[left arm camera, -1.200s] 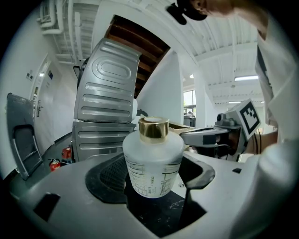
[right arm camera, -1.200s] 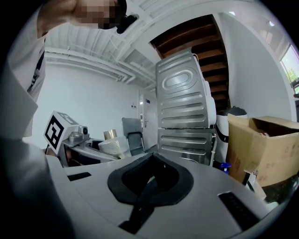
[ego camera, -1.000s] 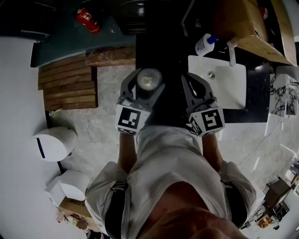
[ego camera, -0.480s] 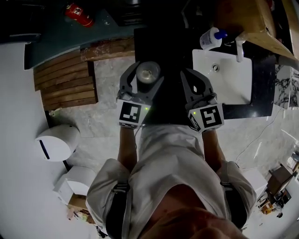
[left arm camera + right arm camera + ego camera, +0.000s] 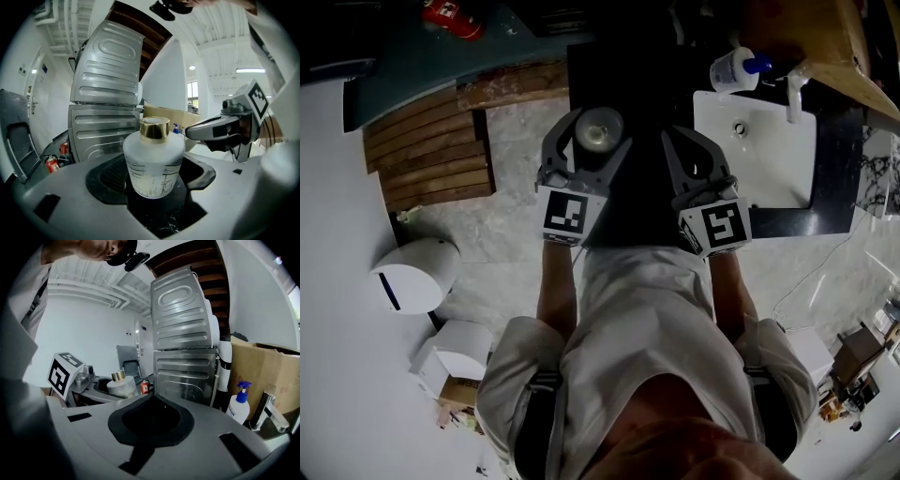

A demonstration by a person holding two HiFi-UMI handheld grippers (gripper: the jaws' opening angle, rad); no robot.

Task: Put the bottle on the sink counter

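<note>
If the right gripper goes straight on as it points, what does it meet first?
Likely the ribbed silver metal appliance dead ahead of the right gripper; nothing shows between, though depth is unclear.

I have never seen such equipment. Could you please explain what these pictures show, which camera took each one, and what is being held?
A person stands at a dark sink counter with a hand-held two-jaw gripper in each hand. The top-down picture comes from a camera on the person's head. The other two come from cameras riding on the grippers. The left gripper is closed on a white bottle with a gold cap, over the counter. The right gripper is shut and empty. The counter has a white sink, a faucet and a pump bottle.
</note>
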